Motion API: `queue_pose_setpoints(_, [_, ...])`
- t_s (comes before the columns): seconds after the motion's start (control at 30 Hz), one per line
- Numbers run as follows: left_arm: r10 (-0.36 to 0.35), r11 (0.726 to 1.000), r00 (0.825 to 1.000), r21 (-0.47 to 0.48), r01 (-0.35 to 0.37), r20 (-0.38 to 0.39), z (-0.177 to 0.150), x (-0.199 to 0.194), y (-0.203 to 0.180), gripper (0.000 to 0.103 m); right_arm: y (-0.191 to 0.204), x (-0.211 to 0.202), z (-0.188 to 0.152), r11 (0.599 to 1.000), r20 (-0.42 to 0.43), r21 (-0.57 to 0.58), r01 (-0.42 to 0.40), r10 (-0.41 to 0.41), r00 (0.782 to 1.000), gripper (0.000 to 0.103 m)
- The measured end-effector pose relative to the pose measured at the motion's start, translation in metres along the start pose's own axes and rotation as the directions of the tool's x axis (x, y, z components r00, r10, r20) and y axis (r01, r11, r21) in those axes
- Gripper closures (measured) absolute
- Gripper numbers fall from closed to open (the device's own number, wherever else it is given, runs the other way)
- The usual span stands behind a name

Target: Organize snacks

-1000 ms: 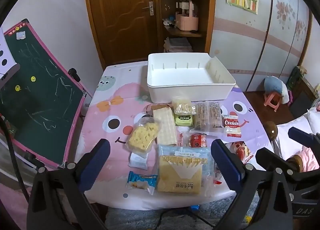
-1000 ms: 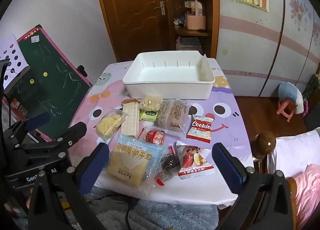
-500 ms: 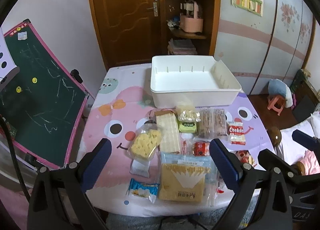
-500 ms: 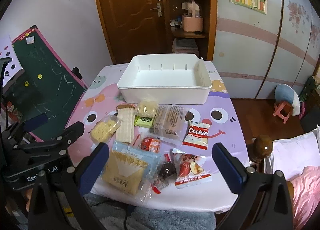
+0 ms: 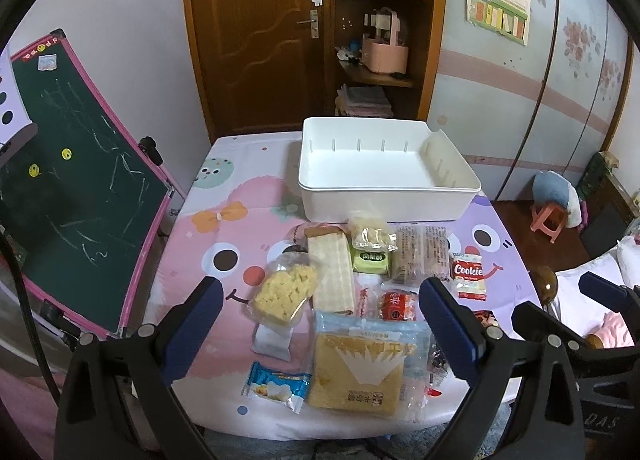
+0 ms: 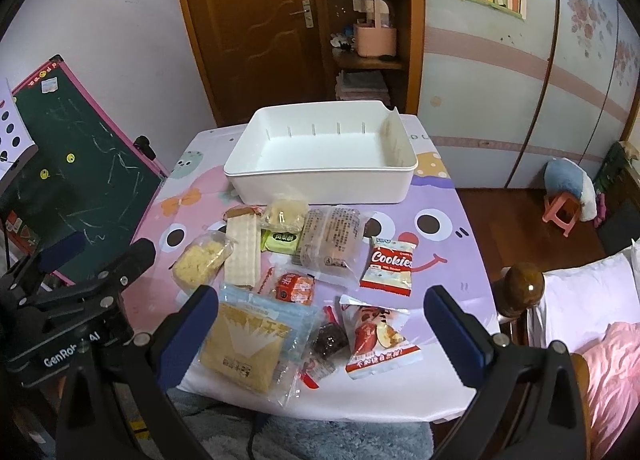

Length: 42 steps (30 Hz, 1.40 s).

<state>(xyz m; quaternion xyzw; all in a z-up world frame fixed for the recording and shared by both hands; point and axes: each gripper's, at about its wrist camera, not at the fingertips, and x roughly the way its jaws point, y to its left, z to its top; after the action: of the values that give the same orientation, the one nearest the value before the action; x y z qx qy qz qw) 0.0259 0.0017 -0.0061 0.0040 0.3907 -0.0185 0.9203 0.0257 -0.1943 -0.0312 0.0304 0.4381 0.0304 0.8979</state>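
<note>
Left wrist view: the left gripper hangs above the near edge of the table, its two blue-padded jaws spread wide and holding nothing. Framed between them, close to that near edge, lies a large flat pack of yellow crackers in a pale blue wrapper, probably the easiest first pick because it is nearest and lies flat. To its left, at the near left corner of the pile, sits a small blue snack packet. Just beyond are a clear bag of yellow cake and a long wafer pack, lying side by side and touching.

In the right wrist view, the right gripper also hovers over the near edge with jaws wide apart and empty. Between its jaws are a red and white fruit packet and a small dark wrapped sweet; what the sweet is cannot be made out. Farther in lie a small orange packet, a red Cookies packet, a clear pack of brown bars and a green packet.

All the snacks are loose in a cluster on the near half of the table, none yet sorted. The white bin stands empty toward the far edge, its open top facing up and its near wall just behind the cluster, so items can be lifted a short way forward and dropped in. Both grippers appear poised to begin, each over its own side of the pile. A cartoon-print cloth covers the table, and a chalkboard leans beside its left edge.
</note>
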Motion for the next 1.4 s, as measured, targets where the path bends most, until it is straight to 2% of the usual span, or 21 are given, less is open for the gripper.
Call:
queue_pose_setpoints(0.27, [-0.009, 1.000, 1.000, 0.026, 0.009, -0.005, -0.005, 0.000, -0.010, 0.004, -0.011, -0.002, -0.001, 0.998, 0.013, 0.055, -0.041, 0.040, 0.999, 0.000])
queue_pose_setpoints(1.07, [0.009, 1.000, 1.000, 0.028, -0.008, -0.024, -0.007, 0.000, -0.007, 0.004, -0.006, -0.004, -0.006, 0.998, 0.009, 0.045, -0.050, 0.050, 0.999, 0.000])
queue_pose_setpoints(1.4, [0.009, 1.000, 1.000, 0.028, -0.008, -0.026, -0.009, 0.001, -0.006, 0.004, -0.007, 0.001, -0.009, 0.996, -0.021, 0.059, -0.068, 0.069, 0.997, 0.000])
